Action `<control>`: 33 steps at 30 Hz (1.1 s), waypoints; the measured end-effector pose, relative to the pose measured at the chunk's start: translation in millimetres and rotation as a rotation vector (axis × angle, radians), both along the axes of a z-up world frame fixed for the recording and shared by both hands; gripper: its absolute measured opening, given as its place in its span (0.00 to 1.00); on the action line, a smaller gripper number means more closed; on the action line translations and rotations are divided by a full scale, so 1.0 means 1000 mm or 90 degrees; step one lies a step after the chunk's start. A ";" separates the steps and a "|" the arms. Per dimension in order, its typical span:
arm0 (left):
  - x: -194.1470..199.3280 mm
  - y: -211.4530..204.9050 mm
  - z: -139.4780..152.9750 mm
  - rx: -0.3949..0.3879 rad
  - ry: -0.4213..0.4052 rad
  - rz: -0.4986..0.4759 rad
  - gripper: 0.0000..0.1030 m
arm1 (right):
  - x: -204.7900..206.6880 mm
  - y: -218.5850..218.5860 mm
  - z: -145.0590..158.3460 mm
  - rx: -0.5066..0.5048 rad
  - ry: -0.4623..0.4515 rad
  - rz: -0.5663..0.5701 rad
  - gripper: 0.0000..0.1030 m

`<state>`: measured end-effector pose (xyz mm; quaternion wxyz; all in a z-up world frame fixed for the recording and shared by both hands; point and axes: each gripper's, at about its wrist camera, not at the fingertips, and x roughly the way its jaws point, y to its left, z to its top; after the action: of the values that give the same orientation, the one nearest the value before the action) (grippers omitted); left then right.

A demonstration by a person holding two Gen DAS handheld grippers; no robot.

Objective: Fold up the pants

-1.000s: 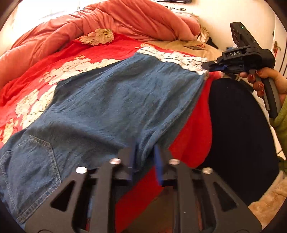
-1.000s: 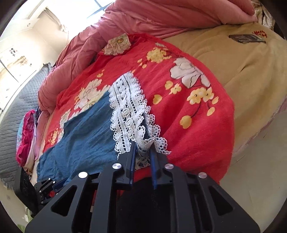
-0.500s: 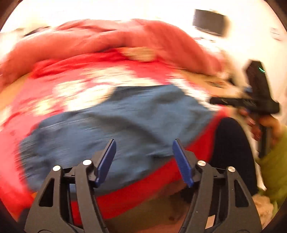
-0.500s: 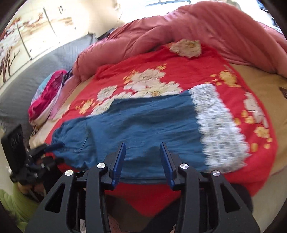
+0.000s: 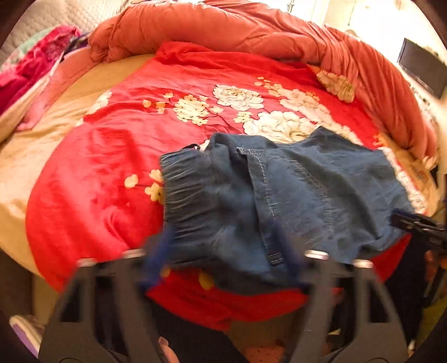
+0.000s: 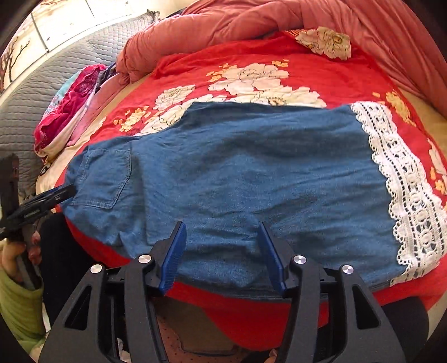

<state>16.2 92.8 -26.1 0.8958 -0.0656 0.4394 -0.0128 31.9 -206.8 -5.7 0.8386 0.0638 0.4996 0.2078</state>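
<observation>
Blue denim pants [image 6: 251, 173] lie flat across the red flowered blanket [image 6: 251, 53], with the white lace hem [image 6: 405, 195] at the right and a back pocket [image 6: 103, 178] at the left. My right gripper [image 6: 223, 257] hovers over the middle of the near edge; its jaws are opening and the pads touch nothing. In the left wrist view the elastic waistband [image 5: 190, 190] faces me. My left gripper [image 5: 222, 257] is blurred over the waist end's near edge, its jaws closing but still apart, with denim showing between them. The left gripper [image 6: 67, 191] also shows by the pocket.
A rolled pink quilt [image 5: 251, 25] runs along the far side of the bed. Pink and red clothes [image 6: 72, 111] are piled at the far left beside a grey quilted headboard [image 6: 42, 83]. The beige sheet [image 5: 33, 156] lies bare at the left. A hand in a green sleeve [image 6: 16, 293] holds the left gripper.
Both grippers have let go of the pants and opened. The right one left the lace hem and moved left to the middle of the near edge; the left one swung to the waist end.
</observation>
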 end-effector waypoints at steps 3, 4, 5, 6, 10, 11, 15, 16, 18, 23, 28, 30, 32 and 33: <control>-0.002 0.008 0.009 -0.023 -0.012 0.007 0.36 | -0.002 -0.004 0.001 -0.001 0.003 -0.001 0.51; -0.006 0.013 0.016 -0.007 -0.022 0.013 0.36 | -0.003 -0.006 0.003 -0.002 0.002 0.000 0.52; -0.008 0.015 0.021 0.009 -0.028 0.013 0.36 | -0.005 -0.007 0.003 -0.002 0.002 0.003 0.53; -0.010 0.020 0.022 0.018 -0.023 0.009 0.36 | -0.006 -0.007 0.004 -0.002 0.002 0.008 0.55; -0.001 0.023 0.002 0.034 0.031 0.016 0.44 | -0.005 -0.003 -0.002 -0.009 0.008 0.017 0.58; 0.001 0.023 -0.002 0.035 0.040 0.016 0.47 | -0.004 -0.001 -0.006 -0.015 0.015 0.015 0.58; 0.002 0.032 -0.005 0.022 0.049 0.041 0.62 | -0.004 -0.002 -0.010 -0.013 0.019 0.014 0.58; -0.001 0.035 -0.003 0.013 0.043 0.043 0.62 | -0.004 -0.002 -0.010 -0.011 0.019 0.014 0.59; -0.011 0.037 0.009 0.002 0.024 0.043 0.62 | -0.004 -0.004 -0.011 -0.005 0.019 0.015 0.60; -0.037 0.041 0.065 0.015 -0.078 0.064 0.65 | -0.002 -0.007 -0.011 0.019 0.022 0.016 0.62; -0.025 0.014 0.097 -0.009 -0.140 0.008 0.69 | -0.003 -0.014 0.000 0.050 0.008 0.009 0.62; -0.010 -0.004 0.097 -0.022 -0.136 -0.025 0.69 | -0.004 -0.022 0.010 0.060 -0.015 -0.005 0.62; 0.009 -0.028 0.094 -0.029 -0.130 -0.061 0.69 | -0.004 -0.034 0.021 0.067 -0.038 -0.026 0.62; 0.022 -0.043 0.091 -0.035 -0.125 -0.087 0.69 | -0.003 -0.040 0.024 0.068 -0.047 -0.039 0.62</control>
<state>38.2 50.0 65.2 0.9295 -0.0586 0.3523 -0.0924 28.8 -247.0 18.5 0.8580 0.1161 0.4539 0.2106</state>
